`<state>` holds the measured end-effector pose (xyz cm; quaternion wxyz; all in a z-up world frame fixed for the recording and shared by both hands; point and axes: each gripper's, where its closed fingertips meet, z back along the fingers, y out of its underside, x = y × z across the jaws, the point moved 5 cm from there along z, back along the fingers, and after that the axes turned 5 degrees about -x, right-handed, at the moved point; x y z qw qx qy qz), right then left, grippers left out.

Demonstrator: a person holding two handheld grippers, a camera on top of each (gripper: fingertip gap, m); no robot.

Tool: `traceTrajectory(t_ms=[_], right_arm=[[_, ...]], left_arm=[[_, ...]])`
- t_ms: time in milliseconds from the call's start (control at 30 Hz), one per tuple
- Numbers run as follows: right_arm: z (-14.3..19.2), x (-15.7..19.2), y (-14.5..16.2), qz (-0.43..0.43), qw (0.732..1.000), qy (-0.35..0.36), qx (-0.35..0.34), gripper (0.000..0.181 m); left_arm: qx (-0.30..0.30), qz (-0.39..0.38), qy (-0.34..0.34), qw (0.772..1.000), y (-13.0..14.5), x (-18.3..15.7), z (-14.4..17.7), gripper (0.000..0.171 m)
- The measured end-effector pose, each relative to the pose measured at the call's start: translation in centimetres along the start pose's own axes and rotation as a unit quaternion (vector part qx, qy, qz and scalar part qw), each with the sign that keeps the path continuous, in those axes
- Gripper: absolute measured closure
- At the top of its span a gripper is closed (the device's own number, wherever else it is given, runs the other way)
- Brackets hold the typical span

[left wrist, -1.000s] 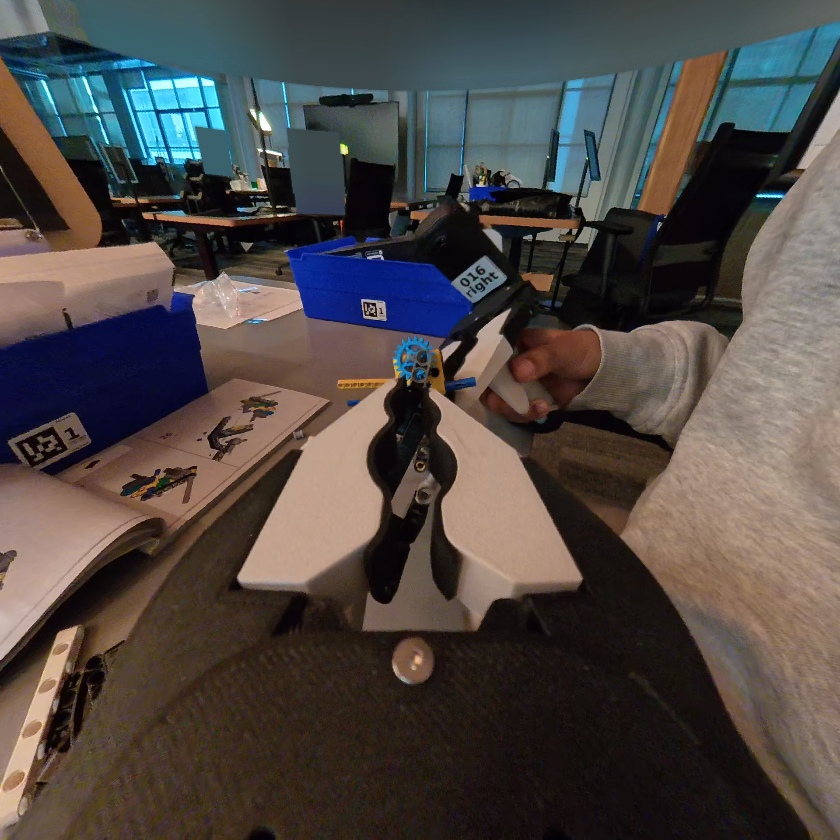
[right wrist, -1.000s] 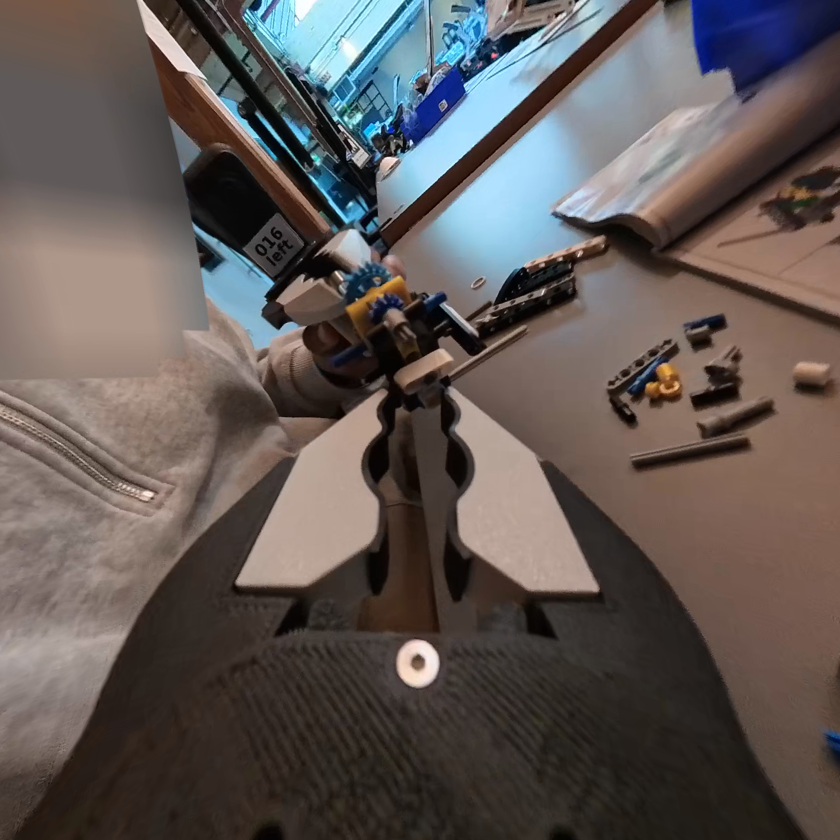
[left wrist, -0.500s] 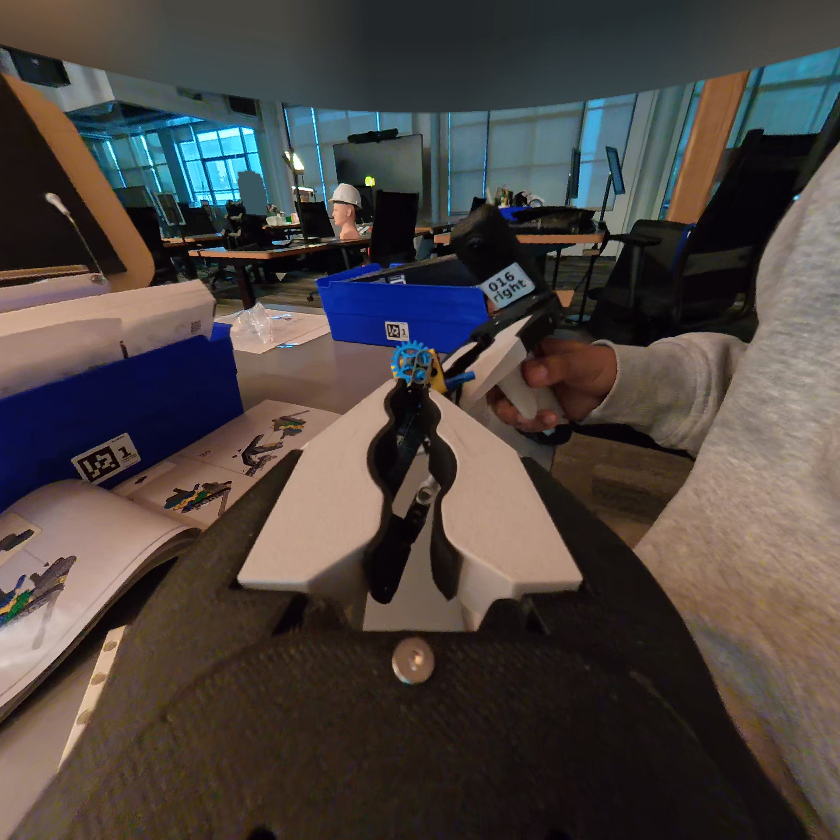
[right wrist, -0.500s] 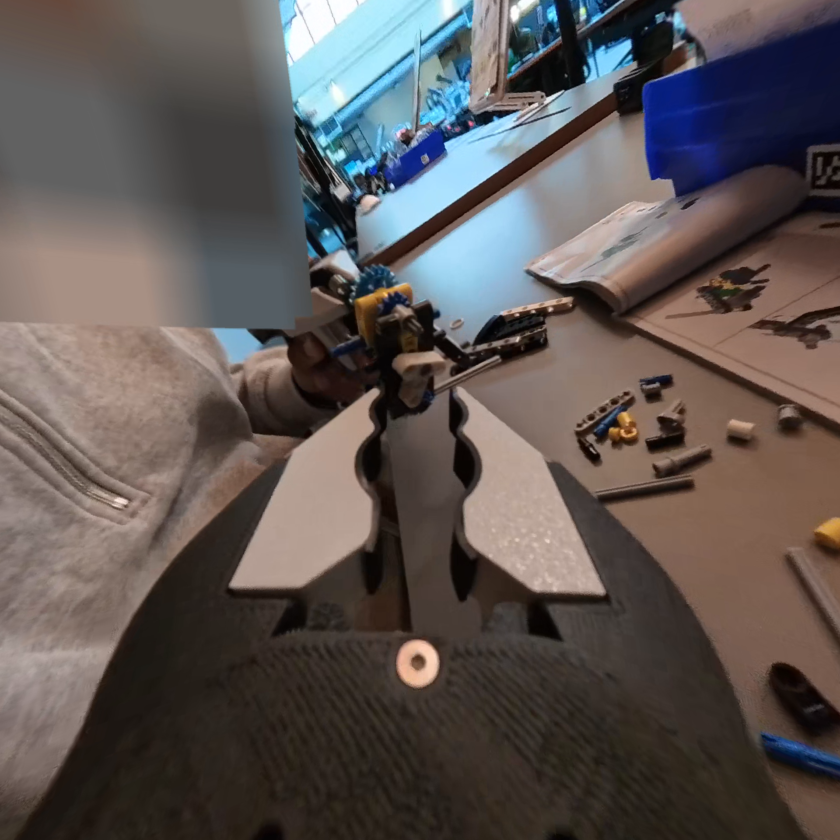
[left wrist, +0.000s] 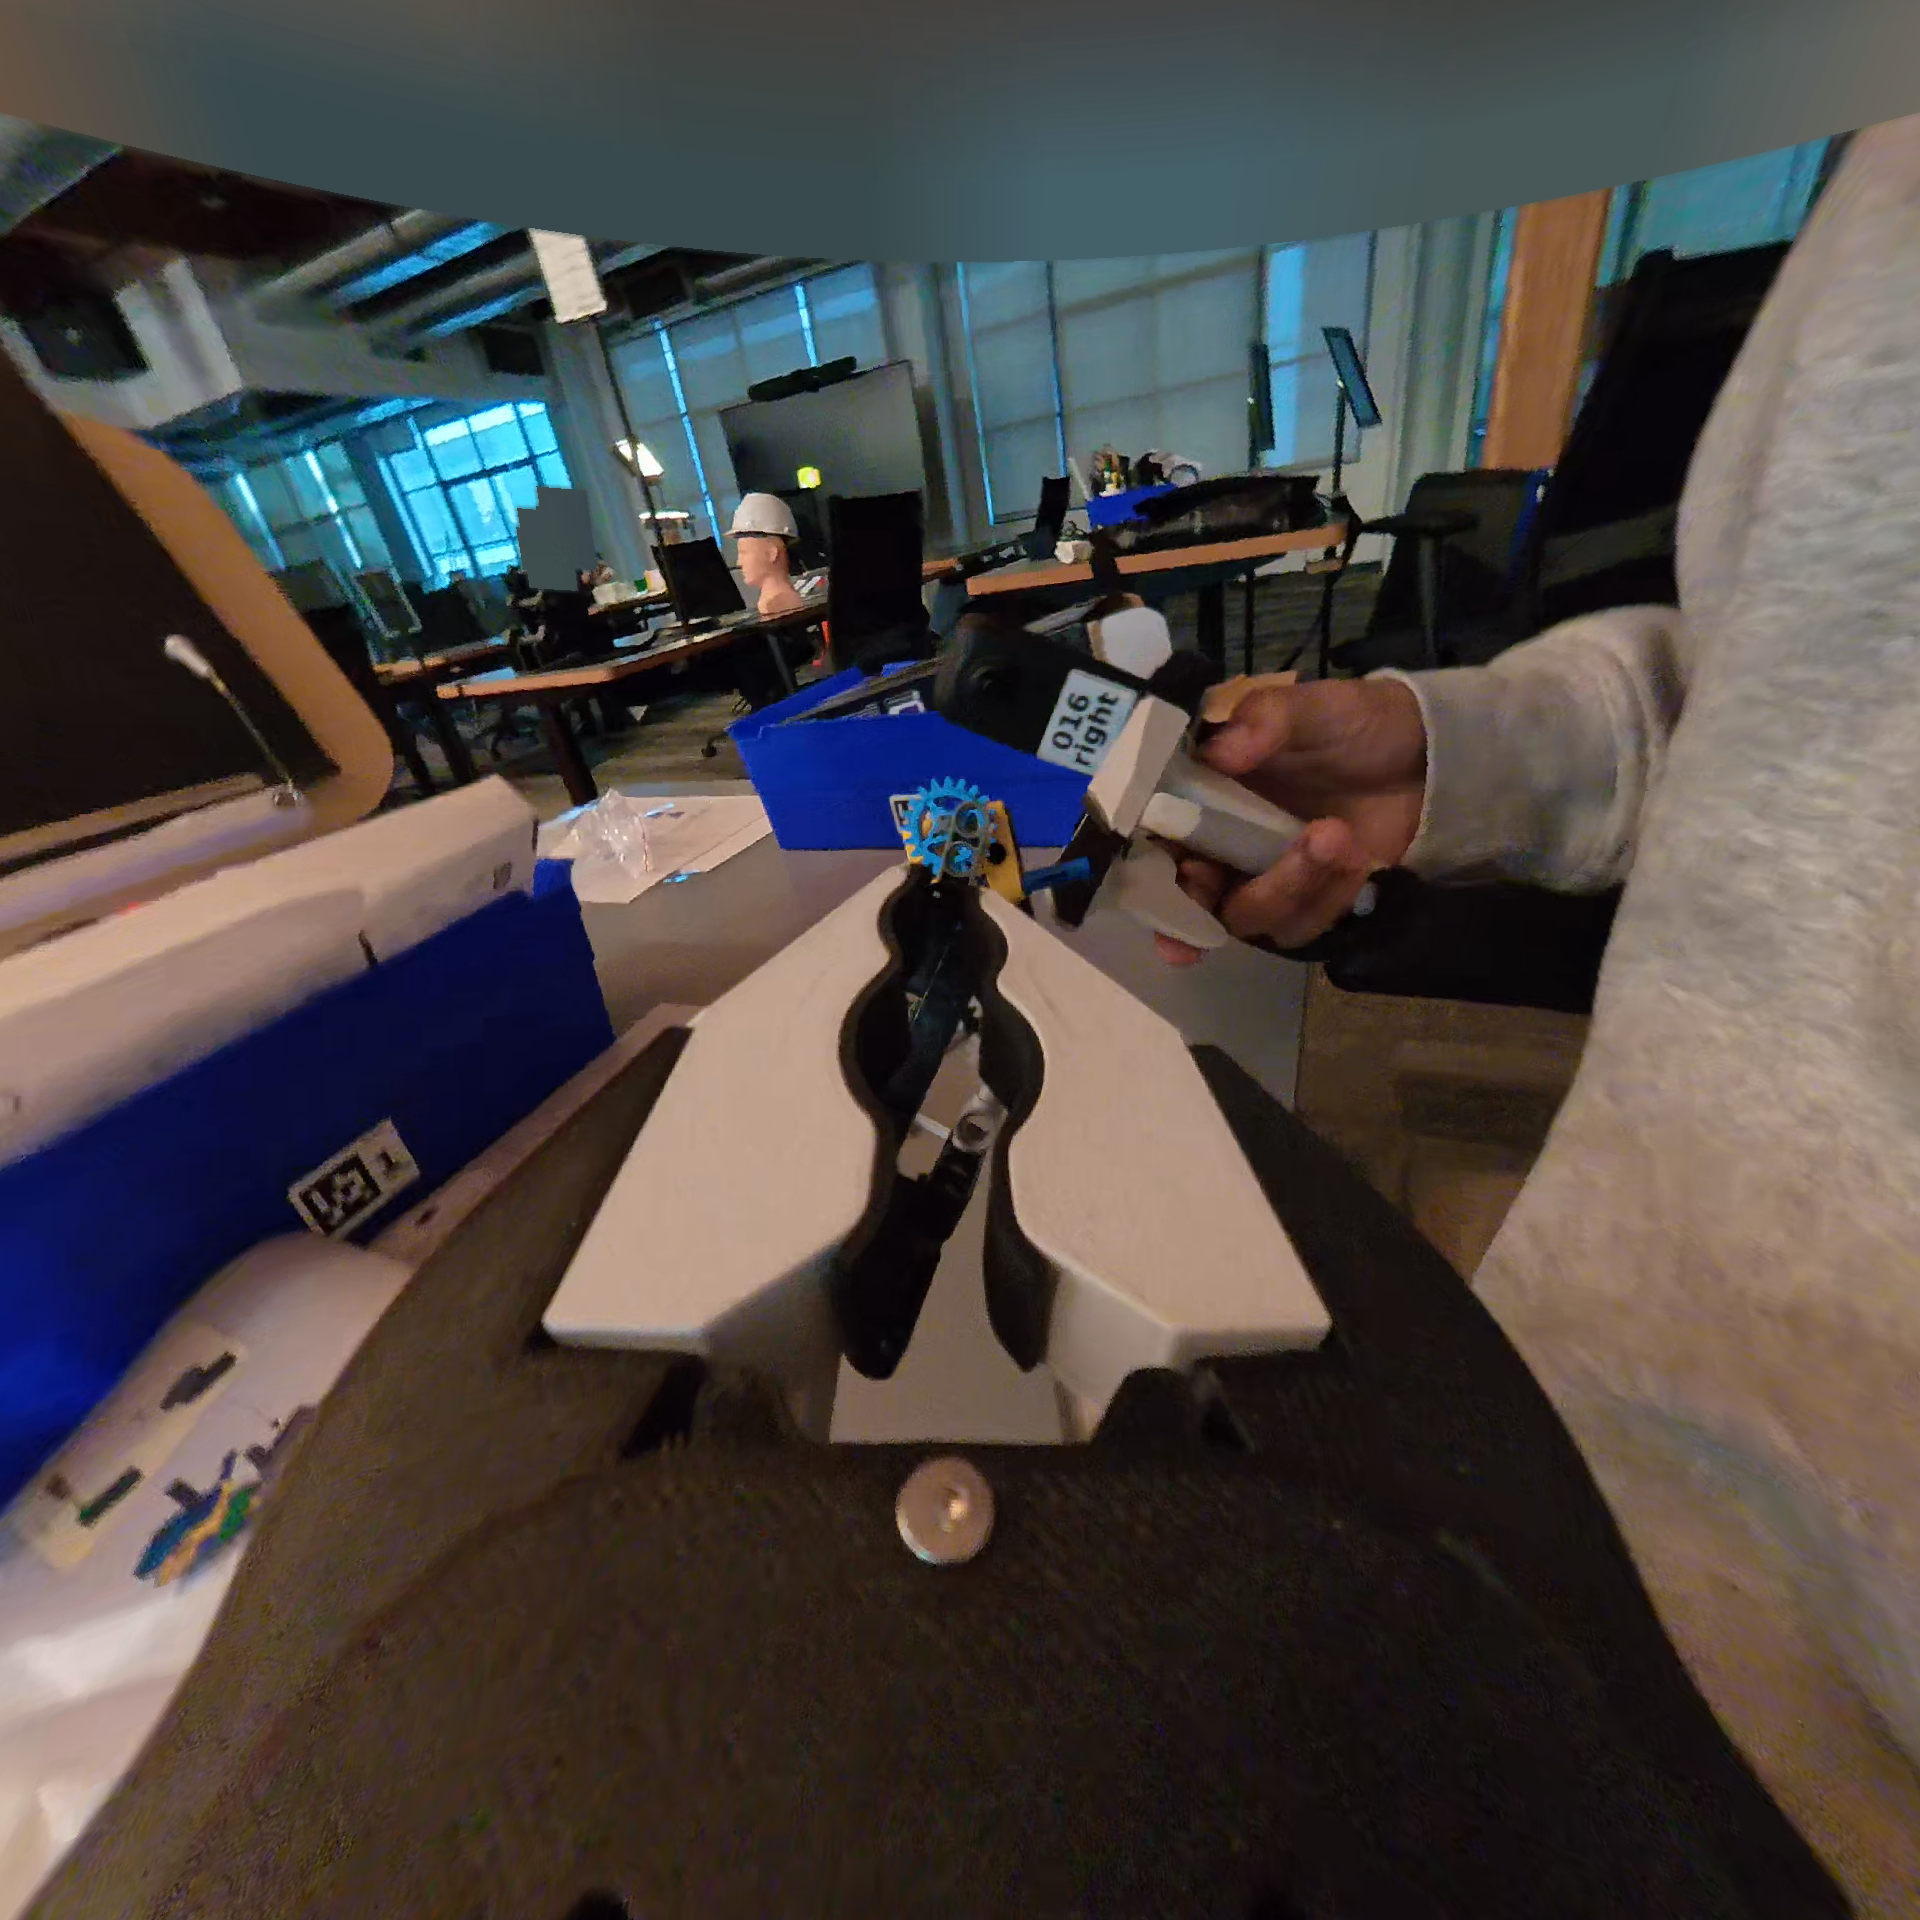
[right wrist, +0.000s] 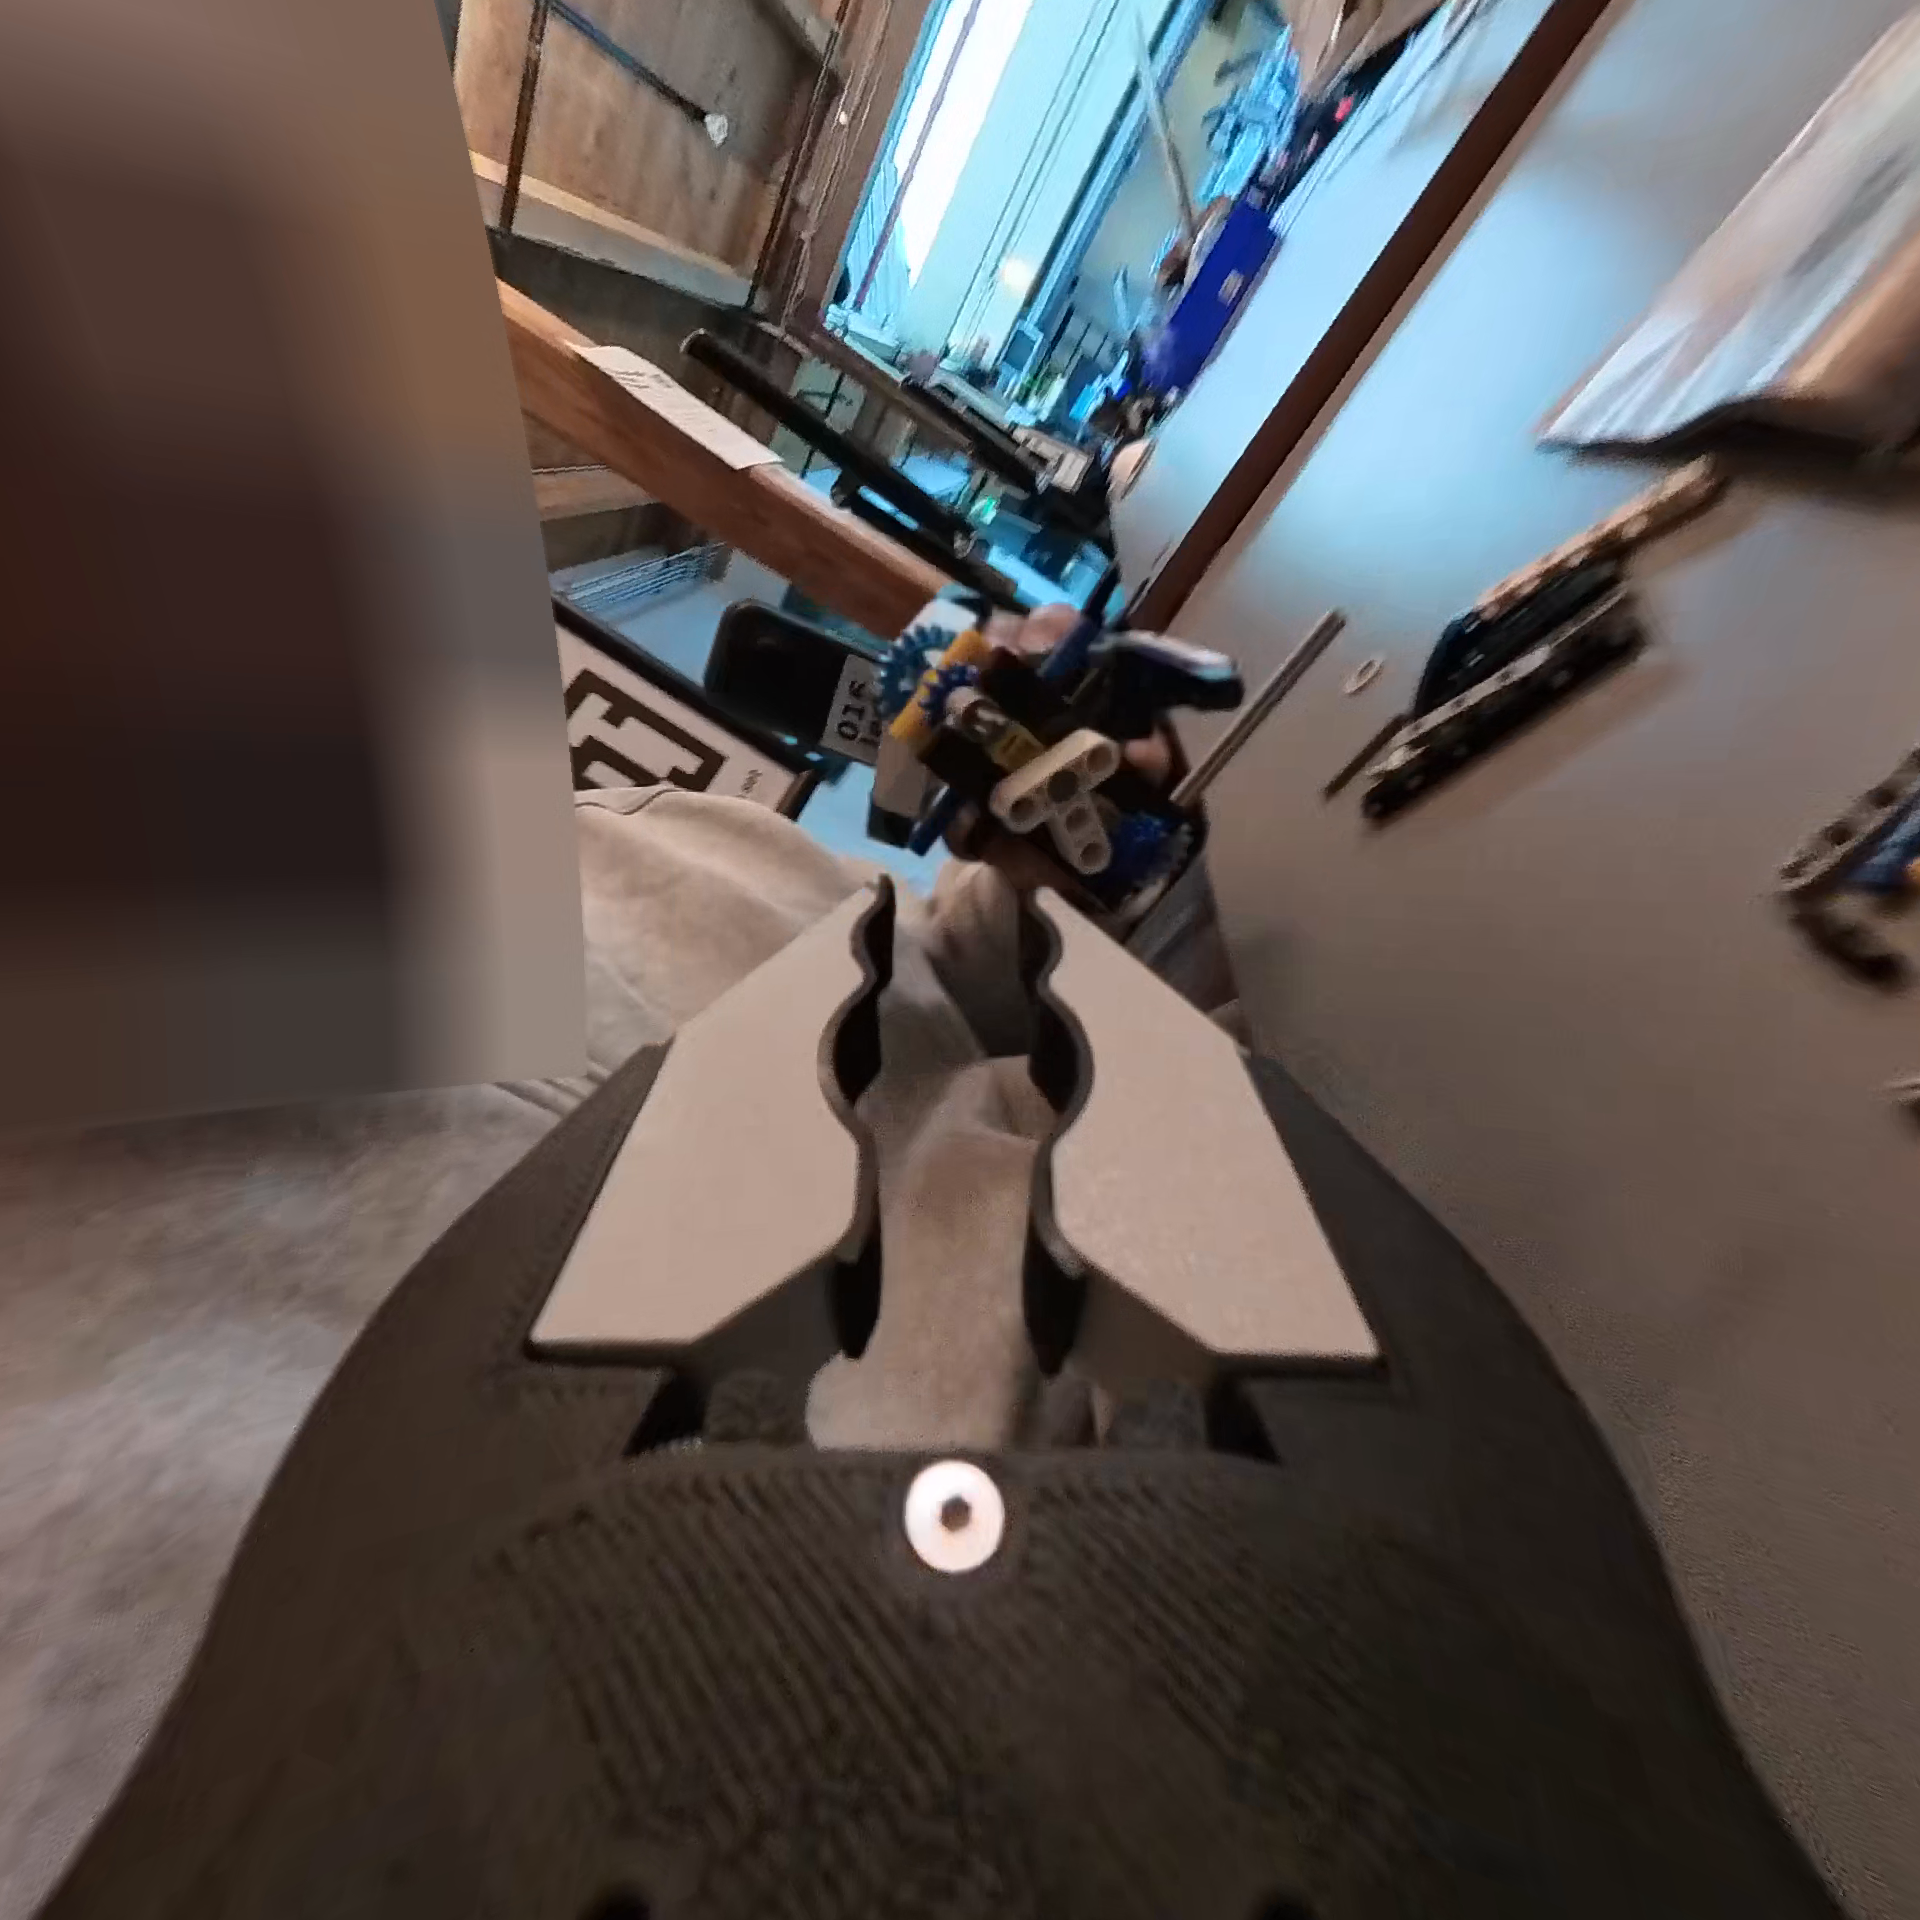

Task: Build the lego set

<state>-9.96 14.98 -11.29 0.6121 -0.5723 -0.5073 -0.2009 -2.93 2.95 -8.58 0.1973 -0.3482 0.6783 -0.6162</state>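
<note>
My left gripper (left wrist: 940, 883) is shut on a small lego assembly (left wrist: 951, 831). A black beam of it runs back between the jaws, and a blue gear and a yellow part stick out past the tips. In the right wrist view the assembly (right wrist: 997, 717) is held in the air just ahead, with a white T-shaped piece (right wrist: 1060, 795) on its near end. My right gripper (right wrist: 961, 909) is open and empty, its tips just short of that white piece. The right gripper also shows in the left wrist view (left wrist: 1132, 821), held in a hand beside the assembly.
A blue bin (left wrist: 260, 1122) and an open instruction booklet (left wrist: 125, 1507) lie at the left, and another blue bin (left wrist: 862, 769) stands farther back. Black and white beams (right wrist: 1527, 665), a grey axle (right wrist: 1262, 707) and small loose parts lie on the grey table (right wrist: 1455, 987). Tip to tip, the grippers are about 6 cm apart.
My right gripper was shut on the white piece at the assembly. It has opened, let go and drawn back a little. Both views have tilted and swung.
</note>
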Motion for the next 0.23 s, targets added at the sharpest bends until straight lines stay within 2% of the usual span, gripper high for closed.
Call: traceTrajectory(t_ms=[100,233], right_arm=[[-0.8,0.1,0.6,-0.087,0.996,-0.01,0.021,0.148],[-0.5,-1.4,0.6,-0.166,0.986,0.001,-0.003,0.142]], left_arm=[[0.013,-0.038,0.017,0.999,-0.3,-0.3,-0.3,0.168],[0.027,-0.07,0.039,0.996,-0.1,-0.5,-0.7,0.168]])
